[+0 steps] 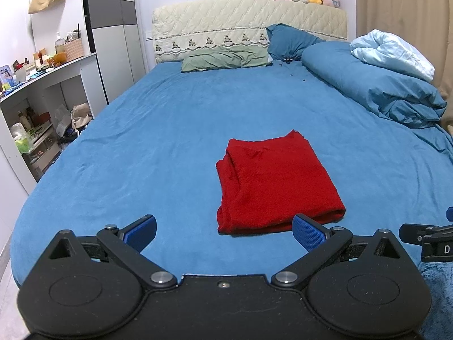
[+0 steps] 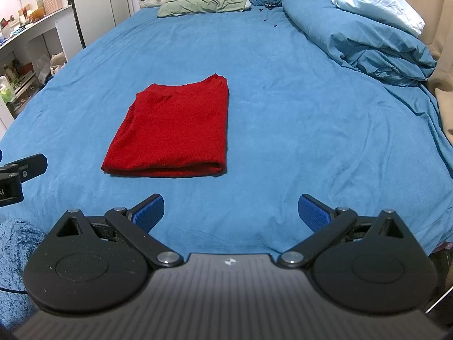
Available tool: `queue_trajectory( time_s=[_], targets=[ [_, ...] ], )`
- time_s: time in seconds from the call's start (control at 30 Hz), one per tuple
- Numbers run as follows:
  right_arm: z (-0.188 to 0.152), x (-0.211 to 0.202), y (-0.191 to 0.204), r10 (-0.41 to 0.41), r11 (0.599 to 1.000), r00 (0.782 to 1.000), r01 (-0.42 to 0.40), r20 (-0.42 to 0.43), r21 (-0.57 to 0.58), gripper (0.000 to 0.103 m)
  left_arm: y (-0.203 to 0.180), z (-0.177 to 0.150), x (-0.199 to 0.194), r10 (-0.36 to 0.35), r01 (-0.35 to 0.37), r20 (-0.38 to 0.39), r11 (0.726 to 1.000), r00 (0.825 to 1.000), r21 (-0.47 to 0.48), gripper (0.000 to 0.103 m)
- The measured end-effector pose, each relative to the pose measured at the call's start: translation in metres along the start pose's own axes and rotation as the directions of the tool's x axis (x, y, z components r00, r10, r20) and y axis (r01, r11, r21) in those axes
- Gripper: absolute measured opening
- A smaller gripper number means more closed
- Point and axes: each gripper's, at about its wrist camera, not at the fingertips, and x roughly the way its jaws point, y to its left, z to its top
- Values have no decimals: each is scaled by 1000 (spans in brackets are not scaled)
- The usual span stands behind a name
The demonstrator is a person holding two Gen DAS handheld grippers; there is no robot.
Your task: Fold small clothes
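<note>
A red garment [image 1: 276,184] lies folded into a neat rectangle on the blue bed sheet [image 1: 158,130]; it also shows in the right wrist view [image 2: 175,133]. My left gripper [image 1: 225,233] is open and empty, held just short of the garment's near edge, slightly to its left. My right gripper [image 2: 230,212] is open and empty, held back from the garment and to its right. Each gripper's black body shows at the edge of the other's view [image 1: 427,239] [image 2: 17,175].
A bunched blue duvet [image 1: 382,85] with a pale blue cloth on it lies at the right. A green pillow [image 1: 226,58] and a blue pillow [image 1: 288,42] lie at the headboard. A white shelf unit [image 1: 42,99] stands left of the bed.
</note>
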Motion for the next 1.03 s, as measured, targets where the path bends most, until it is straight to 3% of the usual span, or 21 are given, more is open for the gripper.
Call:
queue_trajectory(
  time_s=[1.03],
  targets=[
    [2, -3, 2, -2, 1000, 1000, 2, -1, 0, 103, 3, 1, 0, -24, 25, 24, 1000, 999, -15, 103]
  ],
)
